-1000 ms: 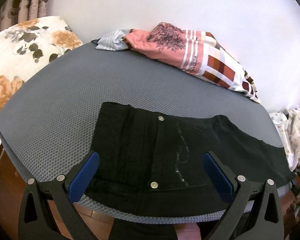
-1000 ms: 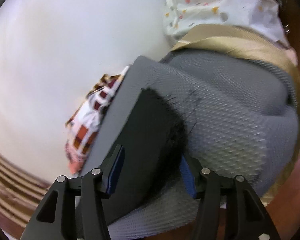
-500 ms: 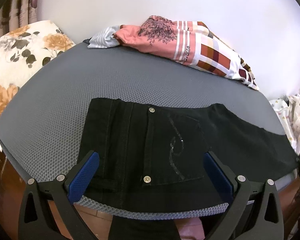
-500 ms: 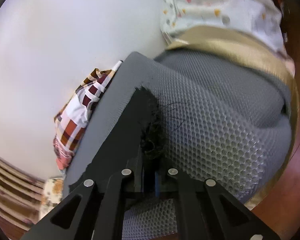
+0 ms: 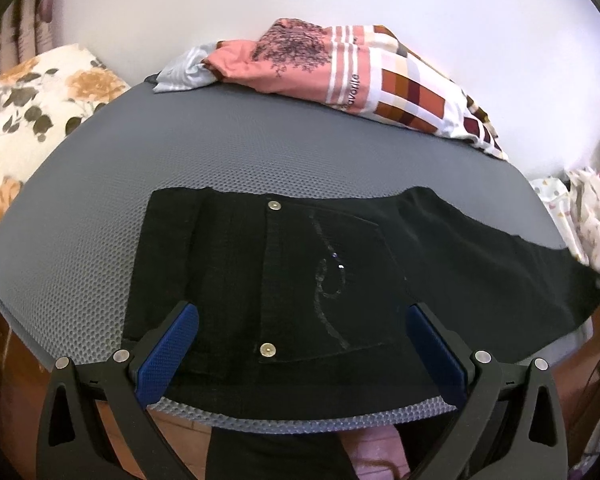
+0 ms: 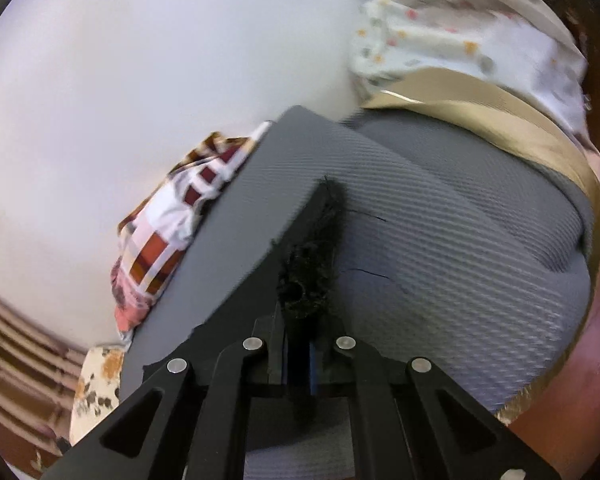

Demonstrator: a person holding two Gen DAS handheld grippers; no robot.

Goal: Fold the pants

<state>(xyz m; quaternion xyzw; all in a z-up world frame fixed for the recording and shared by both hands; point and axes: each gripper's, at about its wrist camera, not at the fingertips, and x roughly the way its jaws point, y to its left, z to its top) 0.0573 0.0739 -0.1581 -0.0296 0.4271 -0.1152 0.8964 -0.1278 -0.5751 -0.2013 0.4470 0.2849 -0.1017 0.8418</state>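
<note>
Black pants (image 5: pixel 300 280) lie flat on a grey mesh mattress (image 5: pixel 220 152), waistband at the left, legs running right to the mattress edge. A back pocket with stitching and two metal rivets faces up. My left gripper (image 5: pixel 300 344) is open, its blue pads on either side of the pocket area, just above the near edge. My right gripper (image 6: pixel 300 356) is shut on the frayed hem of the pants (image 6: pixel 312 264) at the far right end of the mattress (image 6: pixel 440 240) and lifts it slightly.
A pile of pink and checked cloth (image 5: pixel 340 76) lies at the back of the mattress by the white wall. A floral pillow (image 5: pixel 28 120) sits at the left. White dotted fabric (image 6: pixel 460 40) and a tan band hang beyond the right end. Wooden floor shows below.
My right gripper closed on the frayed pant hem and has raised it. The left gripper stayed open and shifted slightly back, showing more of the pants.
</note>
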